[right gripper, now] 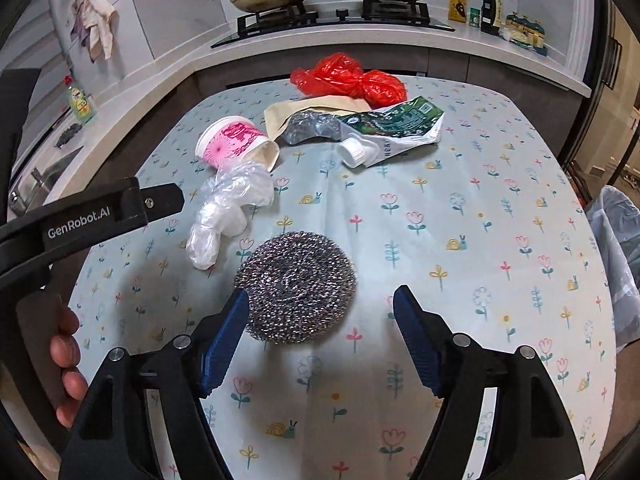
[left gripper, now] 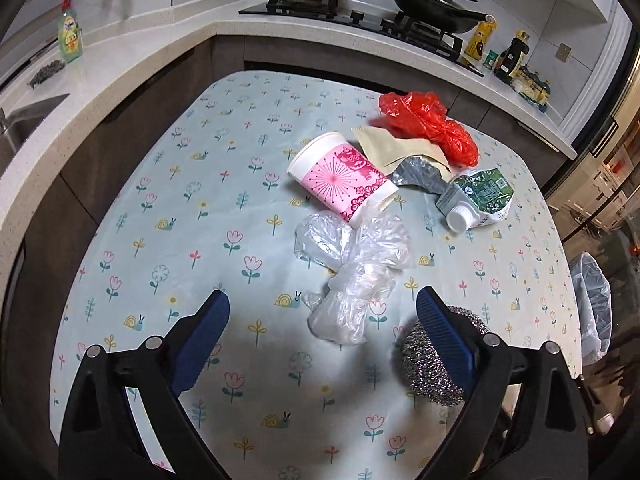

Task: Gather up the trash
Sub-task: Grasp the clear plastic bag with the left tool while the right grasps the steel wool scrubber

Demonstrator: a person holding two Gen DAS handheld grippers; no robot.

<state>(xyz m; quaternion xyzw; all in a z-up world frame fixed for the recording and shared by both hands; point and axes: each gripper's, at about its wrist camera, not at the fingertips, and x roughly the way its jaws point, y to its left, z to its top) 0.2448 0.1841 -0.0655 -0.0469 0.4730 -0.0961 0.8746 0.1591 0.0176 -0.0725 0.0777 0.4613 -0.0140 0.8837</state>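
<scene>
Trash lies scattered over the far half of the counter (left gripper: 120,280): the steel scourer (right gripper: 296,286) sits nearest, just ahead of the right gripper (right gripper: 320,312), probably untouched, while the clear bag (left gripper: 352,276) faces the left gripper (left gripper: 324,312); both gape empty.

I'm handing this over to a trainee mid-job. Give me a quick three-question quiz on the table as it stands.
1. True or false: the pink cup stands upright.
2. Which item lies nearest the right gripper? A red bag; B steel scourer; C carton.
3. Fill in: the left gripper has its jaws open, with the ____ plastic bag just ahead of them.

Key: 1 false, it lies on its side. 2 B. 3 clear.
</scene>
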